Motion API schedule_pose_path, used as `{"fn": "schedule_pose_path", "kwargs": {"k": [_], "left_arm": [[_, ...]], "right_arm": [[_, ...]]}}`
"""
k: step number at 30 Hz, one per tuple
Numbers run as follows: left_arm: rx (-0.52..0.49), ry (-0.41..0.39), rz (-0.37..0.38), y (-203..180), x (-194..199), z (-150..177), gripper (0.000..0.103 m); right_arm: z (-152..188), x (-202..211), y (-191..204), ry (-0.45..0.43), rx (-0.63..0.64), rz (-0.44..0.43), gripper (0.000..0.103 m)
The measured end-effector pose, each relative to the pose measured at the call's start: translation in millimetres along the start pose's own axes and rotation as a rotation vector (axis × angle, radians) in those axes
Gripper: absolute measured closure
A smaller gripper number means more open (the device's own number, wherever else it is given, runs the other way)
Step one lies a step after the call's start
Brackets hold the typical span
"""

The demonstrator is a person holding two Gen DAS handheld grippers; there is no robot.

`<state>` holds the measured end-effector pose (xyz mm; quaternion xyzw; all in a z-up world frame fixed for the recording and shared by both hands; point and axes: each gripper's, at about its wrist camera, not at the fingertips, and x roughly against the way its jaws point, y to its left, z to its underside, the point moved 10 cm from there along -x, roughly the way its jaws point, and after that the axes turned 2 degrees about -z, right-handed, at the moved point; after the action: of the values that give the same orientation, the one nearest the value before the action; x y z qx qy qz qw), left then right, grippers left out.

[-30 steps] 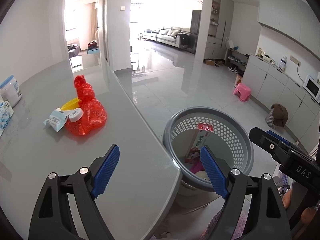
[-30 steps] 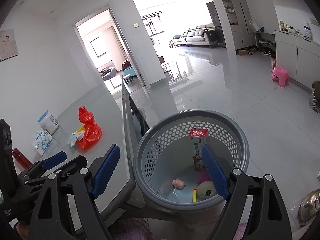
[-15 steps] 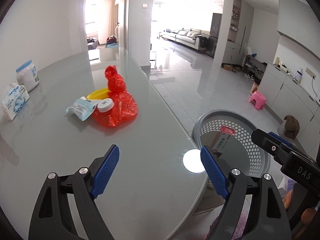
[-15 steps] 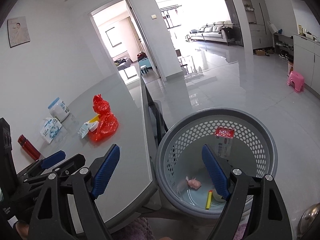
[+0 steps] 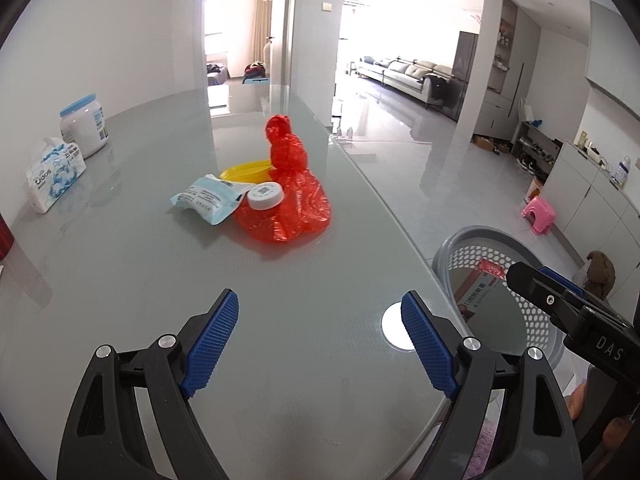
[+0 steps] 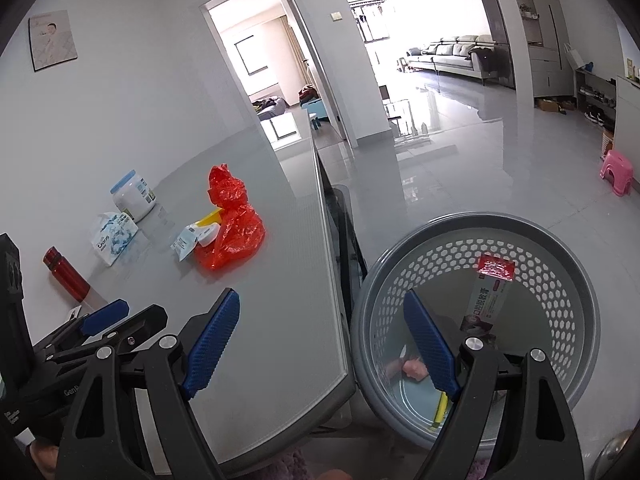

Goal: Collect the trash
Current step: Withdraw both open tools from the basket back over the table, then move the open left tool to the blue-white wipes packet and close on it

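Trash is sitting in one clump mid-table (image 5: 120,280): red plastic bag (image 5: 294,196), white round lid (image 5: 264,196) leaning on it, pale blue wrapper (image 5: 208,198) touching the lid, yellow piece (image 5: 246,170) poking out behind. Left gripper (image 5: 320,340) is hovering over bare tabletop short of the clump, jaws spread wide, nothing between the pads. Right gripper (image 6: 322,340) is hanging over the table edge, one finger above the glass, the other over the grey basket (image 6: 580,280); jaws equally wide, gripping nothing. Basket is standing on the floor just beside the table, holding a red-topped carton (image 6: 486,300), a pink scrap (image 6: 414,368) and a yellow stick (image 6: 440,410). Tissue pack (image 5: 54,174), white jar (image 5: 84,124) and red bottle (image 6: 66,274) are sitting well apart from the clump.
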<state>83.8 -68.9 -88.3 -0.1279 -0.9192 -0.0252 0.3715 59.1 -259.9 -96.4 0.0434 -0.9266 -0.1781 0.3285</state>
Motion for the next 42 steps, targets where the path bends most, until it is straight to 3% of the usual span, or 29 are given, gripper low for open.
{"fn": "schedule_pose_path", "kwargs": {"k": [24,30,42], "left_arm": [[0.207,0.021,-0.193,117.4,-32.7,-12.7,0.021],[0.206,0.015,-0.232,131.7,-52.4,-27.3,0.021],[0.206,0.07,-0.239,138.3,-107.4,-50.5,0.021]], "right_arm": [[-0.1,-69.5,42.3,0.112,0.072,-0.082,0.023],[-2.5,-79.9,55.6,0.123,0.096,-0.098,0.023],[-8.4,-97.6,50.7,0.147,0.074,-0.084,0.023]]}}
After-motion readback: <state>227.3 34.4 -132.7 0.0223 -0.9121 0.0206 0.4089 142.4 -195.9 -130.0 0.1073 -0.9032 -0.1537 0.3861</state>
